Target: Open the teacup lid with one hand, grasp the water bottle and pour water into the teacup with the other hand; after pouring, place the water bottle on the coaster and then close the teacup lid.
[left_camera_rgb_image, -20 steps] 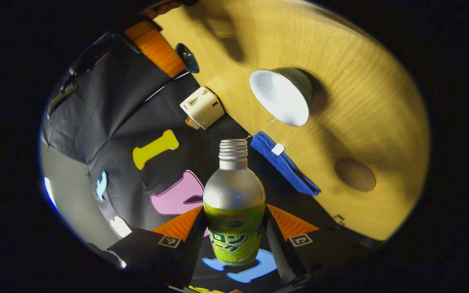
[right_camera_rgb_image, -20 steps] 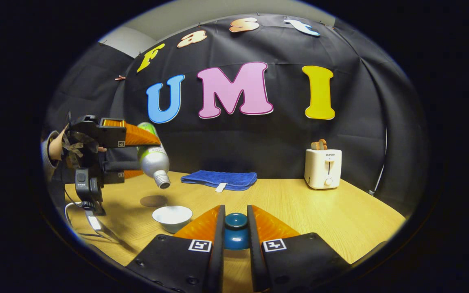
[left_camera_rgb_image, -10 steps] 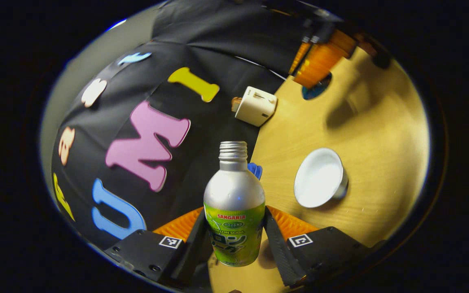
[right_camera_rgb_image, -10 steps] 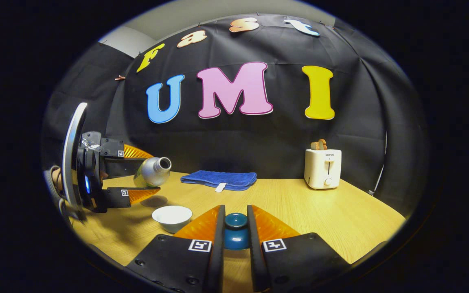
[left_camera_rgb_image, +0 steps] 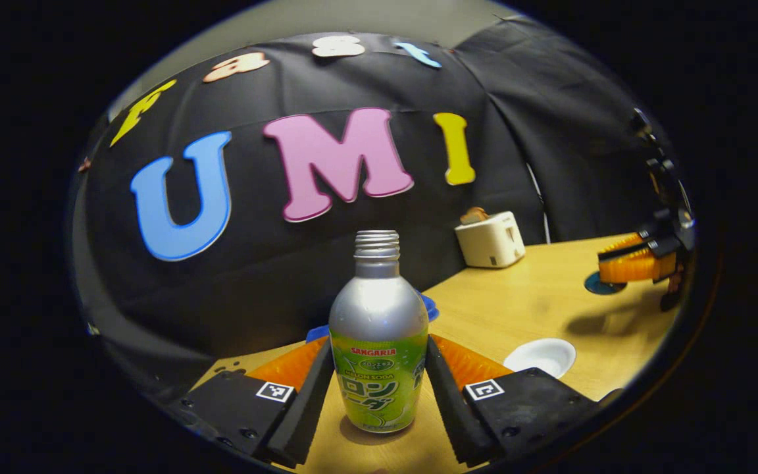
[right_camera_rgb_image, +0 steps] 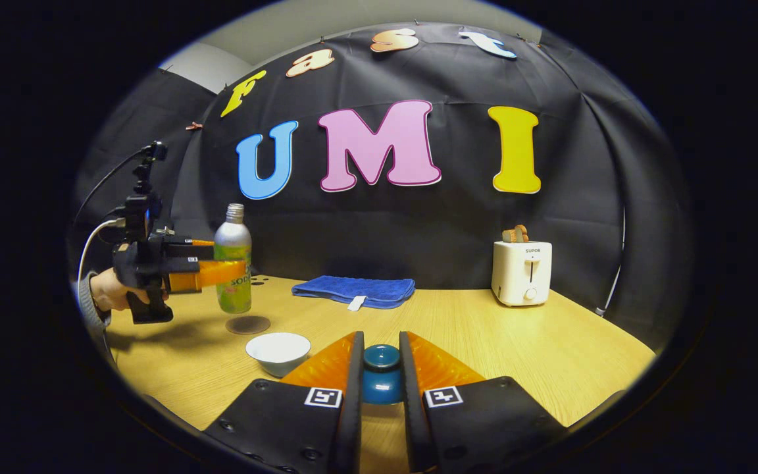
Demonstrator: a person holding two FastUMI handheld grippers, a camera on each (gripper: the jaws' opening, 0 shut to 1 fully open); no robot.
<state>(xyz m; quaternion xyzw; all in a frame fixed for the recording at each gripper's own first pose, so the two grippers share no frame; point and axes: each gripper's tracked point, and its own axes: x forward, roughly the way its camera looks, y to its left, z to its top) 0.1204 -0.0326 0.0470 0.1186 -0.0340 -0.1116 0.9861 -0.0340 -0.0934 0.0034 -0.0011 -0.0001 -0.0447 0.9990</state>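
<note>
Bottle (left_camera_rgb_image: 379, 342) upright in the left gripper (left_camera_rgb_image: 379, 388), cap off, both black fingers pressed against its green label. In the right gripper view we see that same water bottle (right_camera_rgb_image: 233, 266) held in the air just above the round brown coaster (right_camera_rgb_image: 248, 324), its base clear of the wood, with a hand (right_camera_rgb_image: 110, 293) gripping the tool's handle at the far left.

We find the white teacup (right_camera_rgb_image: 279, 350) open on the wooden table (right_camera_rgb_image: 517, 342), near the coaster and just ahead of the right gripper (right_camera_rgb_image: 381, 382). That gripper is closed on the blue teacup lid (right_camera_rgb_image: 381, 375), one orange-backed finger on each side of it, low over the tabletop.

From the left gripper view we see the teacup (left_camera_rgb_image: 540, 357) to the right of the bottle, and farther right the other gripper (left_camera_rgb_image: 635, 263) with the blue lid (left_camera_rgb_image: 599, 284) under its orange fingers.

Behind, a folded blue towel (right_camera_rgb_image: 353, 290) lies at the back of the table, and a white toaster (right_camera_rgb_image: 522, 271) stands to its right with toast (right_camera_rgb_image: 516, 233) poking from the slot.
</note>
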